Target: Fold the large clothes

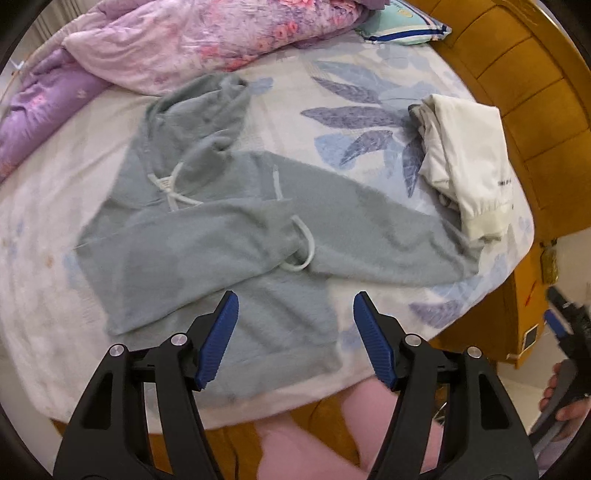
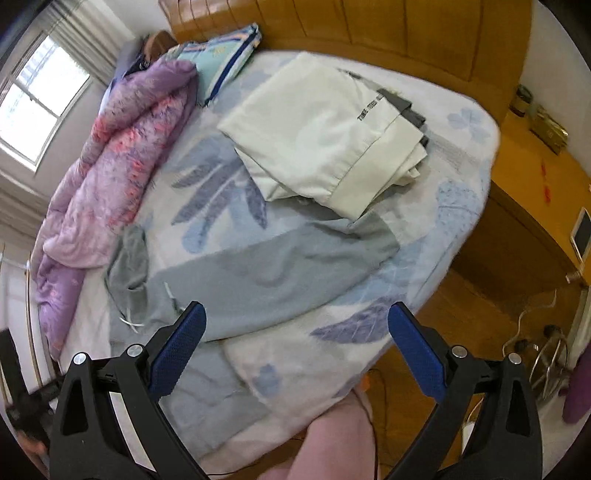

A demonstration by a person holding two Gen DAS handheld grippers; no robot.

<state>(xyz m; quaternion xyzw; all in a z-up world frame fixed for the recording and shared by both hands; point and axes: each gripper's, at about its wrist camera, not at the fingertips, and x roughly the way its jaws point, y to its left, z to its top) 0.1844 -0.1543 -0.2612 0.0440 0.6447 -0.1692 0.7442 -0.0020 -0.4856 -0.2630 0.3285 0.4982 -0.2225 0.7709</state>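
A grey-green fleece hoodie (image 1: 229,225) lies spread flat on the bed, hood toward the quilt. One sleeve lies folded across its chest; the other sleeve (image 2: 280,273) stretches toward the folded white garment. My left gripper (image 1: 295,306) is open and empty, just above the hoodie's hem near the bed's front edge. My right gripper (image 2: 295,314) is open and empty, above the stretched sleeve and the sheet. It also shows in the left wrist view (image 1: 565,328) at the far right, off the bed.
A folded white garment (image 1: 476,166) lies on grey clothes at the bed's right side (image 2: 325,140). A purple-pink quilt (image 1: 177,40) and a pillow (image 1: 402,26) lie at the far side. A wooden headboard (image 1: 532,92) and a cabinet (image 2: 532,206) stand to the right. Pink-clad legs (image 1: 332,435) are at the front edge.
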